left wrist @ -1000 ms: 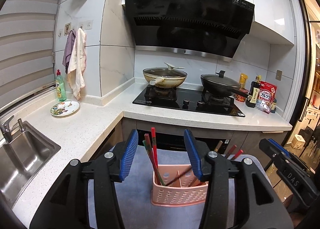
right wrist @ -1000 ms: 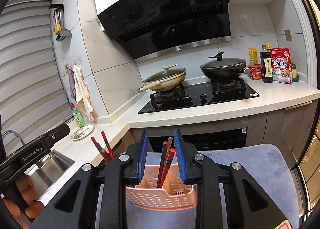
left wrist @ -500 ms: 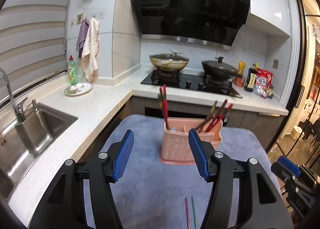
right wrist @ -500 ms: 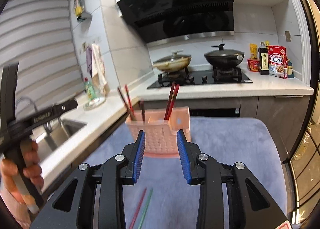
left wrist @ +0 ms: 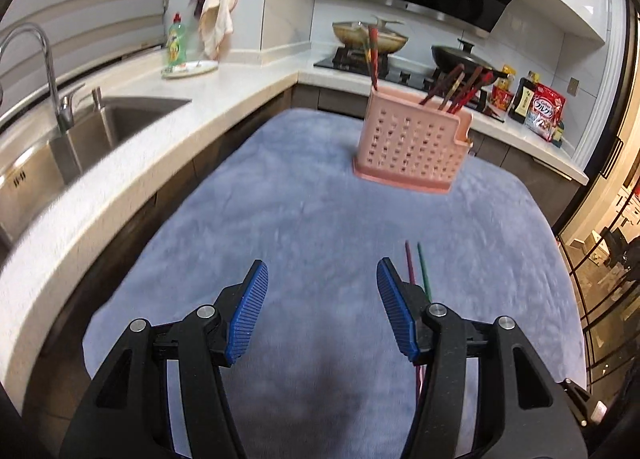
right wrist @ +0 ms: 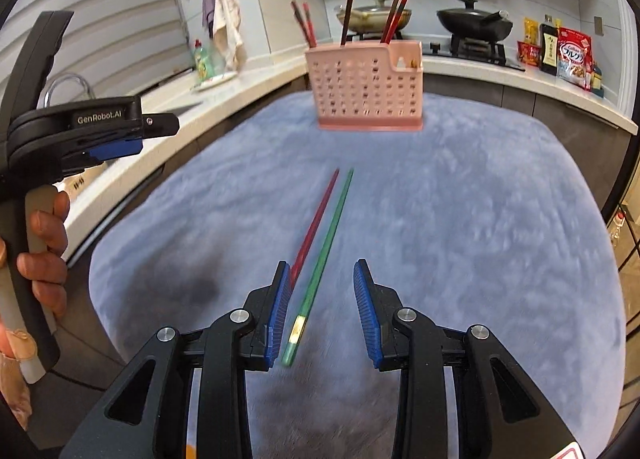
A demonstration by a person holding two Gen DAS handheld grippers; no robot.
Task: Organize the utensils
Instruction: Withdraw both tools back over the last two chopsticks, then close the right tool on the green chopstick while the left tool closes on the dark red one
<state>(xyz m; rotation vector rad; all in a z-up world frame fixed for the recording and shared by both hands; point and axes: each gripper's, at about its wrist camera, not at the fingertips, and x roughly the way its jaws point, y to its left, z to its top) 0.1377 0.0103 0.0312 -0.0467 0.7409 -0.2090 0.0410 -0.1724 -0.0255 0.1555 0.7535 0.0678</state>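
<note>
We look down along two hand-held grippers at a blue-grey fleece mat (right wrist: 460,219) spread over a kitchen table. Two chopsticks lie side by side on it, one red (right wrist: 316,221) and one green (right wrist: 326,243), their tips aimed at a pink perforated utensil caddy (right wrist: 366,89) standing at the mat's far end with several chopsticks already upright in it.

Our right gripper (right wrist: 320,299) hangs just above the thick ends of the pair, its blue-padded jaws spread and holding nothing; the green stick runs between them, the red one passes under the left pad. Our left gripper (left wrist: 322,307) hovers beside, jaws also spread and empty, the pair just off its right pad.

To pick well, we judge that we should centre on one stick near its thick end, settle the pads down into the soft pile, then close firmly; the fleece may let a thin stick roll.

Around us, a white counter (left wrist: 132,155) with a steel sink (left wrist: 100,127) runs left, and a hob with pans sits behind.
</note>
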